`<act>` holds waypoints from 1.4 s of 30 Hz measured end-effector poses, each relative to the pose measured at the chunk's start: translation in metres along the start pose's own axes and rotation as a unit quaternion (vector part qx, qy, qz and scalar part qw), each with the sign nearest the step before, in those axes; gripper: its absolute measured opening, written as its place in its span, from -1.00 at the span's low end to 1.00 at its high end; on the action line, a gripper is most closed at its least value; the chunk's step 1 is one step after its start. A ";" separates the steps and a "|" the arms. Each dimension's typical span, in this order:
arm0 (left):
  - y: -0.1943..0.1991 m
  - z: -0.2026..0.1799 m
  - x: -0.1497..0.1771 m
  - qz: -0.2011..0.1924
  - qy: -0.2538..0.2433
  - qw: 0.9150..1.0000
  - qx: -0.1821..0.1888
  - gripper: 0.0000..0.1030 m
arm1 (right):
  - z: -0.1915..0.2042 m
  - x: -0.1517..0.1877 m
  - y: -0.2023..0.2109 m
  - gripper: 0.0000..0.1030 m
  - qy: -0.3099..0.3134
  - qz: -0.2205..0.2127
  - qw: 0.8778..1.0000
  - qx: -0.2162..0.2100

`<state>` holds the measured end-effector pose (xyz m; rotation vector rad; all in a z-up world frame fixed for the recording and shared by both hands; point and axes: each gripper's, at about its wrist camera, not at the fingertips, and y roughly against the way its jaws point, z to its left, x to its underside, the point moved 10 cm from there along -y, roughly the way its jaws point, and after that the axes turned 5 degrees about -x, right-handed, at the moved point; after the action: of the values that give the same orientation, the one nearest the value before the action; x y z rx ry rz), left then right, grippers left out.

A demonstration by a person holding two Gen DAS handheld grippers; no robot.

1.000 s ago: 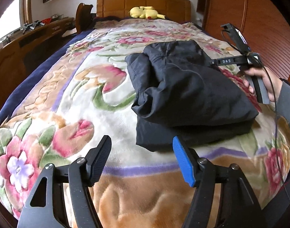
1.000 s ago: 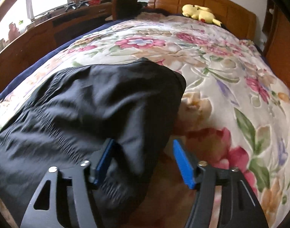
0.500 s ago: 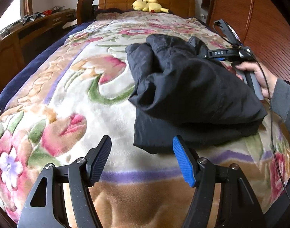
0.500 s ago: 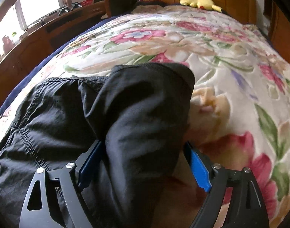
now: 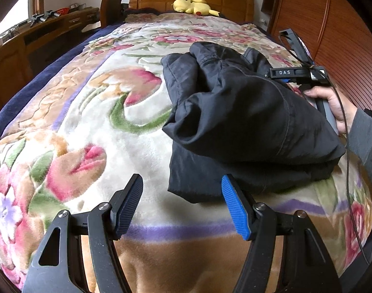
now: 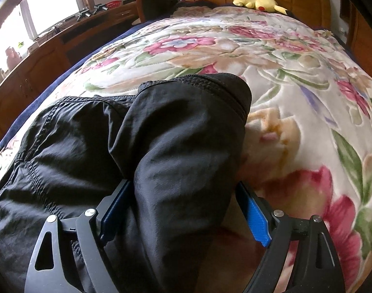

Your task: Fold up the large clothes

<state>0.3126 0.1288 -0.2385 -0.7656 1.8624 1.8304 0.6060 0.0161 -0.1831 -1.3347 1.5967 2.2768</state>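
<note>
**Right grip released, fold laid down**

While the black garment (image 5: pixel 246 122) lies folded on the bed (image 5: pixel 137 146), the right gripper (image 6: pixel 186 210) has just been opening; its fingers straddle the top fold, wide. The left gripper (image 5: pixel 181 205) hovers wide and empty beside the near hem. Floral blanket lies open leftward.

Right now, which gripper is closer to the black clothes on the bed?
Right. The right gripper has its jaws on either side of a fold of the black clothes; they have just been opening. The left gripper hangs open just short of their near edge, touching nothing.
</note>
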 end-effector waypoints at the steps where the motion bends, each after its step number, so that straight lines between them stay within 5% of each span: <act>1: -0.001 0.000 0.000 0.000 0.000 1.000 0.000 0.32 | 0.001 0.000 0.000 0.68 0.000 0.000 1.000 0.000; 18: -0.007 0.004 0.001 0.009 0.011 1.000 0.008 0.32 | 0.002 0.006 -0.001 0.65 -0.007 -0.007 1.000 -0.009; 23: -0.009 0.002 0.002 0.010 0.015 1.000 0.018 0.30 | 0.007 0.006 0.000 0.46 -0.001 -0.009 1.000 -0.023; 26: -0.010 -0.003 0.002 0.012 0.020 0.999 0.044 -0.11 | 0.008 0.006 0.002 0.34 0.008 -0.011 1.000 -0.023; 28: -0.011 -0.006 0.002 0.014 0.024 0.998 0.054 -0.57 | 0.008 0.006 0.004 0.20 0.009 -0.011 1.000 -0.022; 31: -0.006 -0.008 -0.002 0.001 0.018 0.998 0.055 -0.76 | 0.008 0.006 0.010 -0.07 0.010 -0.020 1.000 -0.017; 34: 0.006 -0.012 -0.009 -0.024 0.009 0.998 0.050 -0.85 | 0.009 0.006 0.021 -0.27 0.018 -0.035 0.999 -0.006; 42: 0.053 -0.014 -0.026 -0.082 -0.002 0.995 0.051 -0.88 | 0.038 -0.003 0.075 -0.41 0.045 -0.086 0.995 0.014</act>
<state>0.2995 0.1162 -0.1809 -0.8502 1.8164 1.6220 0.5479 0.0120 -0.1225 -1.5225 1.4683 2.1170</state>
